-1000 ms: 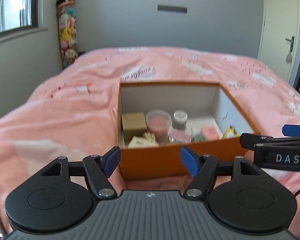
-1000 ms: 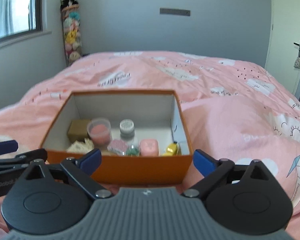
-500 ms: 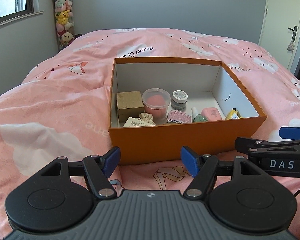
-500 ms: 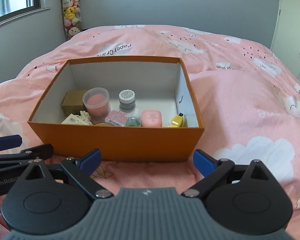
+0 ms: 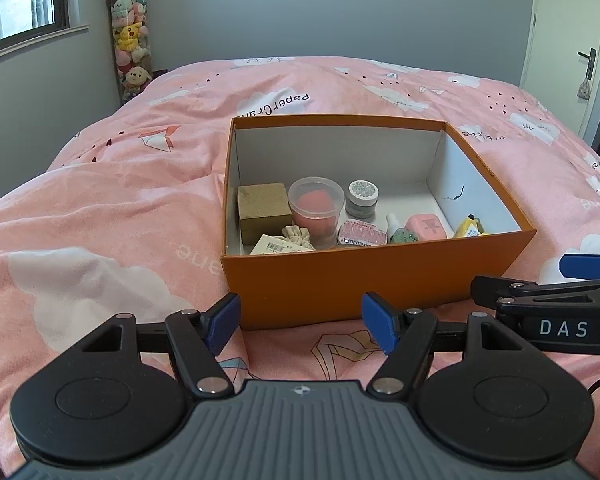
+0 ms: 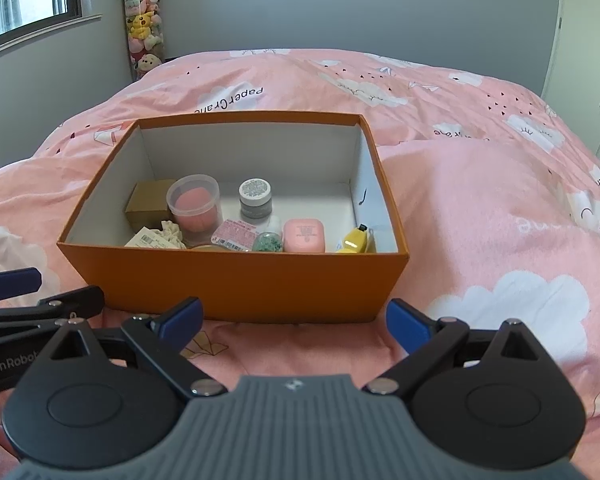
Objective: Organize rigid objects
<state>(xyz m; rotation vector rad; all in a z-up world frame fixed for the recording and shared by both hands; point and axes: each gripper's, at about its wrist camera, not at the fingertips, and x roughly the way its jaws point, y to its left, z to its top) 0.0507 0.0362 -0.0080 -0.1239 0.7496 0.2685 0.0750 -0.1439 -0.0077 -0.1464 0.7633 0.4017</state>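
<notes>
An open orange box [image 5: 340, 280] [image 6: 236, 284] sits on the pink bed. Inside it lie a brown cardboard cube [image 5: 263, 210], a clear tub with a pink sponge [image 5: 315, 208], a small grey jar [image 5: 363, 198], a pink case [image 5: 425, 227] [image 6: 304, 235], a yellow item [image 5: 469, 229] [image 6: 356, 240], a small green bottle [image 6: 268, 240], a barcoded packet and a cloth pouch. My left gripper [image 5: 302, 324] is open and empty just before the box's near wall. My right gripper [image 6: 296, 322] is open and empty, also in front of the box.
The pink printed duvet [image 5: 100, 220] covers the whole bed and bulges to the right of the box [image 6: 480, 208]. A tube of plush toys [image 5: 132, 36] stands by the far wall. A door [image 5: 572, 40] is at the far right.
Both grippers have risen and tilted down, so I look into the box from higher. Both stayed open and empty. The box contents did not move.
</notes>
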